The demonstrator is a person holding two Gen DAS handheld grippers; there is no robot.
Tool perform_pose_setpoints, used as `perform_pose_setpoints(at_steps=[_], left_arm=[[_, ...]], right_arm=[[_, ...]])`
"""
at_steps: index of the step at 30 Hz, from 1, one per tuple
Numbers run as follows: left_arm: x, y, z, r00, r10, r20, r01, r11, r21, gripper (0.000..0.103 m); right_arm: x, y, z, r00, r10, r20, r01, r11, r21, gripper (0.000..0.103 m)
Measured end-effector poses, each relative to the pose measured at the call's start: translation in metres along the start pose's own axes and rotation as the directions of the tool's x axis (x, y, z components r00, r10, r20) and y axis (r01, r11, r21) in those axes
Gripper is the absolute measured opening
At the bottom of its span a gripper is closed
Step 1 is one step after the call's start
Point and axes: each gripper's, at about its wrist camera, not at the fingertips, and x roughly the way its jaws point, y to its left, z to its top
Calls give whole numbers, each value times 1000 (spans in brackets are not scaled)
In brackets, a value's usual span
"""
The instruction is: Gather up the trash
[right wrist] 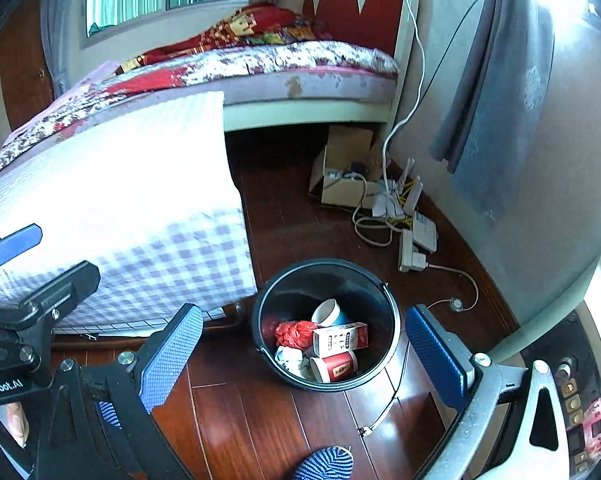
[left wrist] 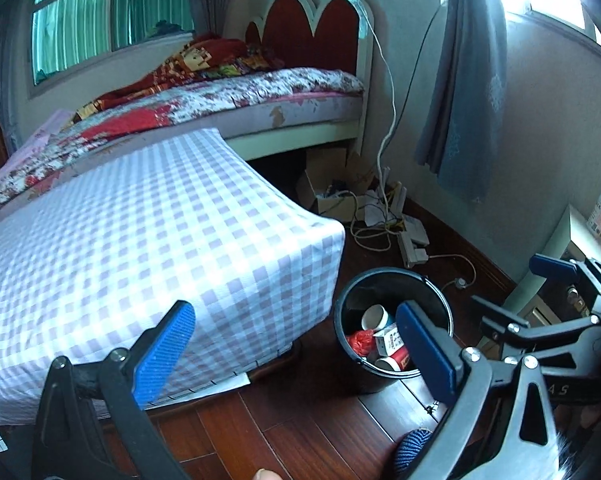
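A black bucket (right wrist: 392, 322) stands on the wooden floor and holds trash: a red crumpled bag (right wrist: 294, 332), a white and blue cup (right wrist: 330, 314), a white and red carton (right wrist: 340, 336), a red cup (right wrist: 336, 366) and crumpled paper (right wrist: 290, 358). My right gripper (right wrist: 304, 344) hovers above it, open and empty. In the left wrist view the same bucket (left wrist: 340, 312) sits right of centre. My left gripper (left wrist: 296, 356) is open with nothing between its fingers. The right gripper (left wrist: 504, 292) shows at the right edge there.
A table with a purple checked cloth (left wrist: 140, 248) fills the left. Behind it stands a bed (left wrist: 260, 92) with a red headboard. A cardboard box (right wrist: 340, 176), routers and cables (right wrist: 404, 216) lie by the wall. A striped slipper (right wrist: 328, 464) is at the bottom.
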Motion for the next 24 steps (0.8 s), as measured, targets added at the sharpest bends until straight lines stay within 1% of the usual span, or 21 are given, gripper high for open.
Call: perform_pose_setpoints(at_steps=[5,9,16,24], left_arm=[[-31,2,0,998,20,65,-21,1000,14,102],[-42,4,-1,996,21,85,-21,1000,10,102],[-46,7,3,994,20,106,-21,1000,6,102],[-48,6,4,993,20,119,-21,1000,2,102]], right_arm=[[-32,6,-4,998,-26,53,25,999,25,102],[-48,5,-2,996,-46,82,43,998,38,102],[-60,4,8,990,-70,119,66,997,38,102],[-62,-1,8,990,-77,120,71,996,50,102]])
